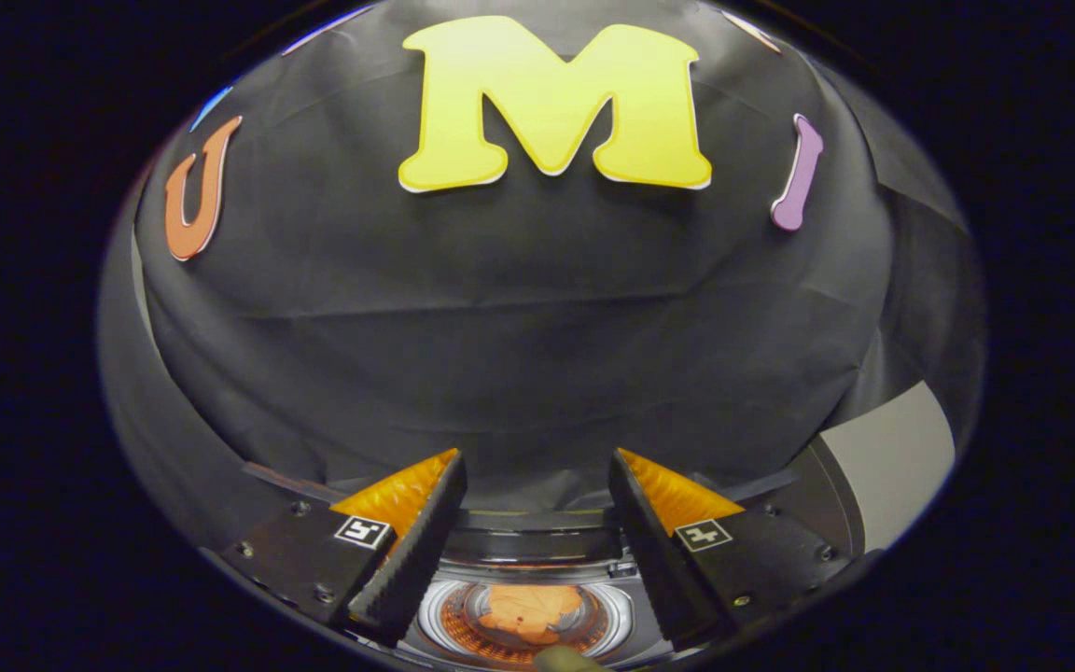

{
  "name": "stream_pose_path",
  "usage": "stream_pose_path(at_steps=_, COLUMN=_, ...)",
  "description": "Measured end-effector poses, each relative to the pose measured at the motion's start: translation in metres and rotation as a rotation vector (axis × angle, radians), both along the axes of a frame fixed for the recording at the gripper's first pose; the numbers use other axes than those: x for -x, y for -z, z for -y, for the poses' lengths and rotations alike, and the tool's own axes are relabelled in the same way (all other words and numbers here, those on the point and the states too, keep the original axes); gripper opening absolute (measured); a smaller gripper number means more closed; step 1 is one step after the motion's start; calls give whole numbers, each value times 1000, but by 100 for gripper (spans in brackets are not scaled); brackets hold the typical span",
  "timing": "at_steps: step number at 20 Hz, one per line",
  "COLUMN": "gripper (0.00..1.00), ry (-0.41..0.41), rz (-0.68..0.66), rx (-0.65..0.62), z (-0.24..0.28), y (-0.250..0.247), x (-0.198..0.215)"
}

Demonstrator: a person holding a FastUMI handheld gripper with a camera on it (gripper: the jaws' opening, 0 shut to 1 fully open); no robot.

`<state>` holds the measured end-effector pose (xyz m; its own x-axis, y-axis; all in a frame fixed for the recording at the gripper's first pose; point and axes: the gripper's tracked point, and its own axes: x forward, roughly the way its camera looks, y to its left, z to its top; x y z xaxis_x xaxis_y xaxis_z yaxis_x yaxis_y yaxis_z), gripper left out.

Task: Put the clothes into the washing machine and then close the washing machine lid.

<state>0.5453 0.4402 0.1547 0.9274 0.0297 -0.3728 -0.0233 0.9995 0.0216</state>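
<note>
**Drum sits low between your fingers, lid off to the right**

Booth wall of black cloth hangs behind everything, so take the washing machine (537,546) as your landmark and read each place from it.

Nearest you, the hand-held gripper (537,485) has its fingers spread well apart with nothing between them. You hold no cloth.

Just under and between those fingers lies the round drum opening (523,616) of the washing machine, ringed by a pale rim. Inside the drum rests an orange garment (530,607), crumpled and roughly central. So the clothes look to be in the machine already, though you cannot tell from here whether more pieces wait elsewhere. A small olive-coloured thing (567,659) pokes in at the near edge of the drum; it is too cropped to name.

Beyond the drum runs the machine's dark back edge. To the drum's right and farther off, a grey slab (887,462) stands raised at a tilt; this is probably the open lid.

If so, the step left is closing it. It lies right of the drum and above it, so your next reach likely goes rightward and up, not down into the opening.
</note>
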Motion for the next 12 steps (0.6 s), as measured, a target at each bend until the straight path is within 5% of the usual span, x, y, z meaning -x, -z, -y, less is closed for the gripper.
stream_pose_path(at_steps=12, gripper=96, ry=-23, rz=2, rx=31, z=3, y=8, x=37)
